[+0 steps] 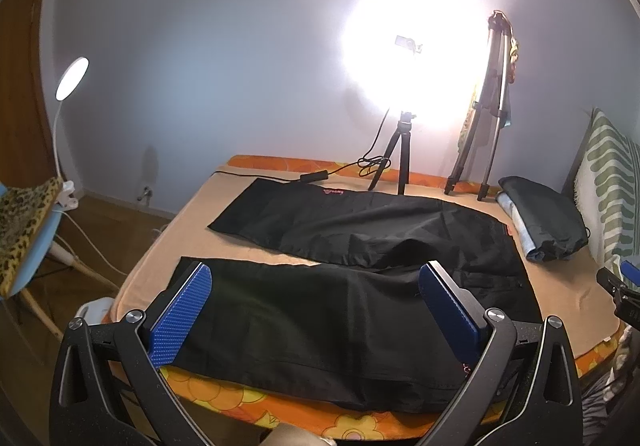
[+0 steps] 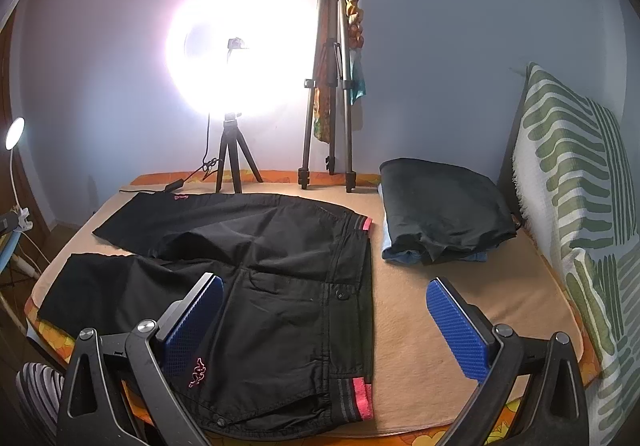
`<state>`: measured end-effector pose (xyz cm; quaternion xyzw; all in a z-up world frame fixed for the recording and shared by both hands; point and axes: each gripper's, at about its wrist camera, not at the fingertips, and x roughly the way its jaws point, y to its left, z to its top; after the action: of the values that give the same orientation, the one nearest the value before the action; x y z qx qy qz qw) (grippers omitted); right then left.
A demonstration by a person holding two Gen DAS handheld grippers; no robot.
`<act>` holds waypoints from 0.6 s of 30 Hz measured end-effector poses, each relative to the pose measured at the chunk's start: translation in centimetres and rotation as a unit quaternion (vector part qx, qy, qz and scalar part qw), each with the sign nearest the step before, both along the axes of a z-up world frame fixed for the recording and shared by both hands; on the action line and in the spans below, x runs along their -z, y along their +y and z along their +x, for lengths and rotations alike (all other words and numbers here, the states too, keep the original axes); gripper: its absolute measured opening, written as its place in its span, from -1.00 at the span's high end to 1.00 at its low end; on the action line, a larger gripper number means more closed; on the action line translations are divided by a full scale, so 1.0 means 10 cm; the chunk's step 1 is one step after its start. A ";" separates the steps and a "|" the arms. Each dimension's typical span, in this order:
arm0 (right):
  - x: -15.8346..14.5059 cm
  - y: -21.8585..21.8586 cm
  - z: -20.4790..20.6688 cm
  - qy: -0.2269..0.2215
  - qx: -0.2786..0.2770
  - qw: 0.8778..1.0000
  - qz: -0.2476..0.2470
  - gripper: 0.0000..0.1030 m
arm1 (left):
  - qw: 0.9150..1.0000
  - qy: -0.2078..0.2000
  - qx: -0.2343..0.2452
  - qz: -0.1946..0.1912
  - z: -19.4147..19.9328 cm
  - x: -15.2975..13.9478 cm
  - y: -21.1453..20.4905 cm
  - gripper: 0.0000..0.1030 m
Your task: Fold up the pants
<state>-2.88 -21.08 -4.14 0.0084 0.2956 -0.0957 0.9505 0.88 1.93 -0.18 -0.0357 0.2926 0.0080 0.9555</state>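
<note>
Pants (image 2: pixel 280 286), near edge behind fingers (image 2: pixel 192 322)

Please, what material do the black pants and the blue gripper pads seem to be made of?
The black pants look like thin woven synthetic cloth: matte, with soft creases. The blue pads look like moulded rubber or plastic: ribbed, slightly glossy. Neither is certain.
</note>
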 end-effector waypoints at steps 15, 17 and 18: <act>0.07 0.04 -0.03 -0.005 -0.055 0.998 -0.021 -1.00 | 0.999 -0.009 0.033 -0.030 0.02 0.13 0.25 -1.00; 0.09 0.07 -0.05 -0.006 -0.080 0.997 -0.024 -1.00 | 0.999 -0.007 0.024 -0.030 0.03 0.16 0.35 -1.00; 0.10 0.09 -0.05 -0.004 -0.087 0.996 -0.027 -1.00 | 0.999 -0.005 0.020 -0.027 0.03 0.17 0.39 -1.00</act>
<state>-3.39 -20.19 -5.11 -0.0427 0.2888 -0.0205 0.9562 1.23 5.79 -1.92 -0.0559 0.2886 -0.0197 0.9556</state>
